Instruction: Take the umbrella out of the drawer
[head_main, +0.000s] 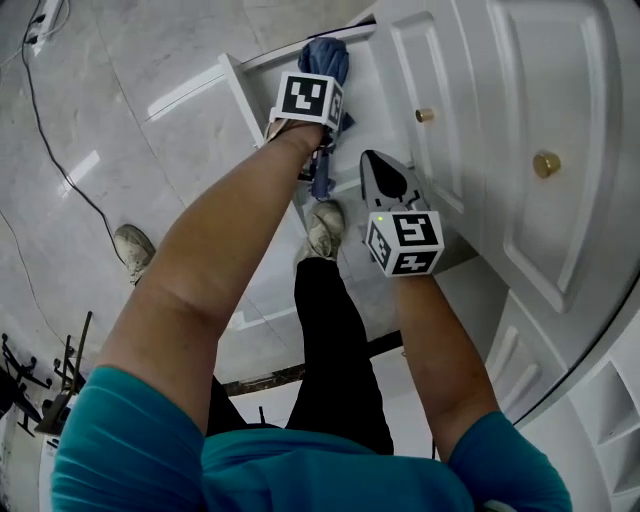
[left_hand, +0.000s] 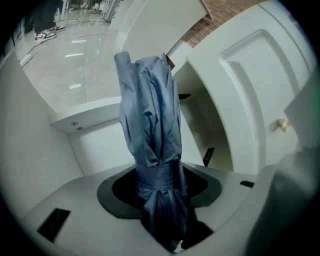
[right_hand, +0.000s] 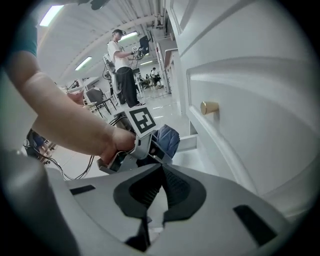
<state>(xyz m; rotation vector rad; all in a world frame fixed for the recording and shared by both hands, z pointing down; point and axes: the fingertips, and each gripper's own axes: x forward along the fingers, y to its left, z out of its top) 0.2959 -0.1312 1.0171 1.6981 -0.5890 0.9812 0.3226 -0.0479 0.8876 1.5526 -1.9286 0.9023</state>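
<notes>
- The left gripper (head_main: 310, 100), with its black-and-white marker cube, is clamped on a folded blue fabric umbrella (left_hand: 150, 125). Its jaws press on the bundle near the strap wound round the cloth.
- The umbrella stands lengthwise along the jaws, over the open white drawer (left_hand: 95, 107). In the left gripper view its far end rises past the drawer's far rim. Whether its near end clears the drawer I cannot tell.
- In the head view one end of the umbrella shows beyond the cube, and the other hangs below the hand.
- The right gripper (head_main: 385, 178) has its jaws together at the tips with nothing between them. It hangs just beside the left gripper, near the front of the white panelled cabinet (head_main: 560, 90).
- Two round brass knobs sit on the cabinet fronts, a small one (head_main: 425, 115) near the right gripper and a larger one (head_main: 545, 163) further right.
- Below lie a pale glossy tiled floor (head_main: 120, 90), a worn light shoe (head_main: 323, 228) and a thin black cable (head_main: 50, 130).
- A standing person (right_hand: 122, 70) shows far back in the right gripper view.
</notes>
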